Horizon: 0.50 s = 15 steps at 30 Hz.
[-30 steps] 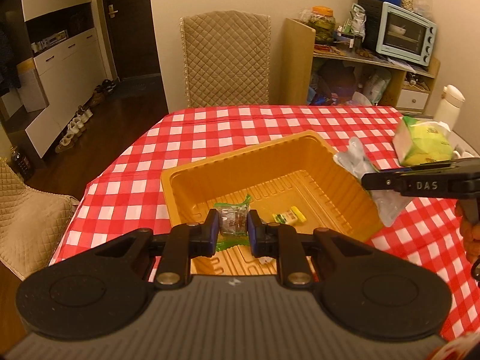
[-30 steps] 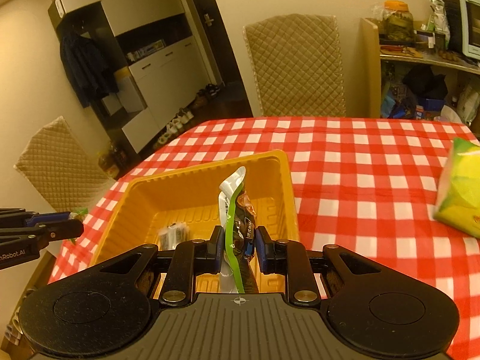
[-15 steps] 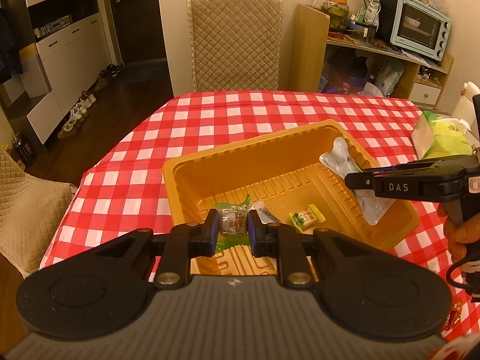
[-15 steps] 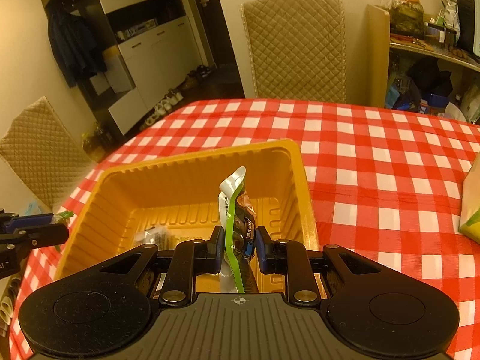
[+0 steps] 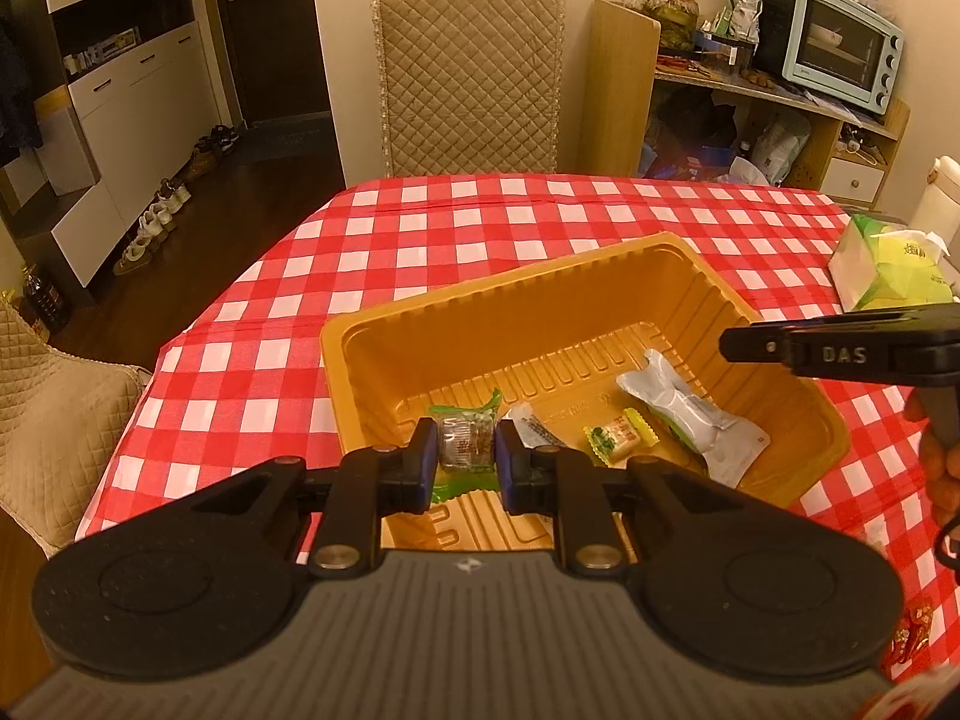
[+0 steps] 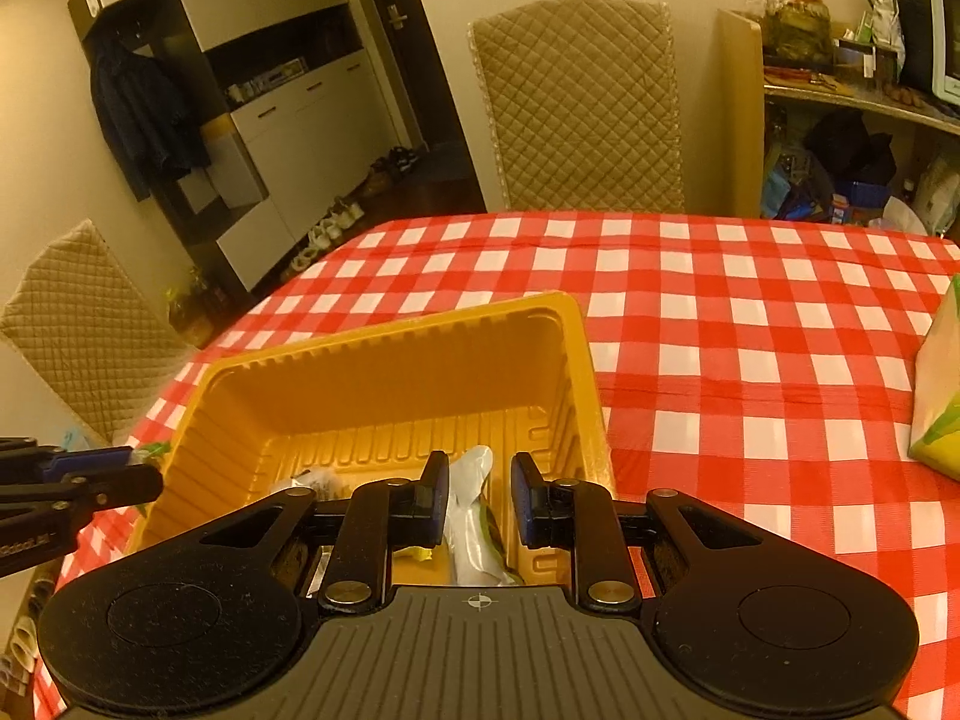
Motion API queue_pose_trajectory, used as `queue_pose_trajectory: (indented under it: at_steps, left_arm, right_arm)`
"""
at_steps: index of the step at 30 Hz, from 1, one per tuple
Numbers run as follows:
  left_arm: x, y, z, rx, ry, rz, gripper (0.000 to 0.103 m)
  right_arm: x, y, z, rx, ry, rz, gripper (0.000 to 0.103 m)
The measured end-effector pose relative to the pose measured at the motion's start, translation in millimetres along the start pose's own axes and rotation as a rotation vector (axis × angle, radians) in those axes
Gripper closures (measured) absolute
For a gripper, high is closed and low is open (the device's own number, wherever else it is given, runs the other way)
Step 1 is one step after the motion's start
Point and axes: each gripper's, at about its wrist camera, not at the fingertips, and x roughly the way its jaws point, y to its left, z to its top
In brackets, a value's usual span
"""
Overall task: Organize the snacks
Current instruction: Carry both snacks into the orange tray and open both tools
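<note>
The left gripper [image 5: 466, 453] clamps a small green-edged snack [image 5: 465, 443] over the near end of the orange tray [image 5: 384, 354], which sits on the checked tablecloth [image 5: 420, 228]. In the tray lie a yellow candy [image 5: 618, 437] and, right of it, a white pouch [image 5: 690, 414]. The right gripper [image 6: 478, 492] stands open above that pouch [image 6: 471, 516], gripping nothing.

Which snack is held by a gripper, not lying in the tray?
The green-wrapped snack, pinched in the left gripper. The white packet and yellow candy lie loose on the tray floor.
</note>
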Motion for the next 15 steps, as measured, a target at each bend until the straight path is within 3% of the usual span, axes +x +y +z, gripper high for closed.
queue_pose_trajectory:
  at_steps: [8, 12, 15]
  left_arm:
    - [3.7, -4.4, 6.7, 0.005, -0.008, 0.010, 0.084]
    - [2.0, -2.3, 7.4, -0.019, -0.015, 0.019, 0.072]
    - [-3.2, 0.6, 4.2, -0.025, -0.017, 0.019, 0.070]
  right_arm:
    - [-14.3, -4.1, -1.0, 0.013, -0.013, 0.016, 0.080]
    - [-22.8, -5.5, -4.8, 0.008, -0.021, 0.018, 0.079]
    - [-30.6, -5.2, -8.6, 0.001, -0.023, 0.028, 0.079]
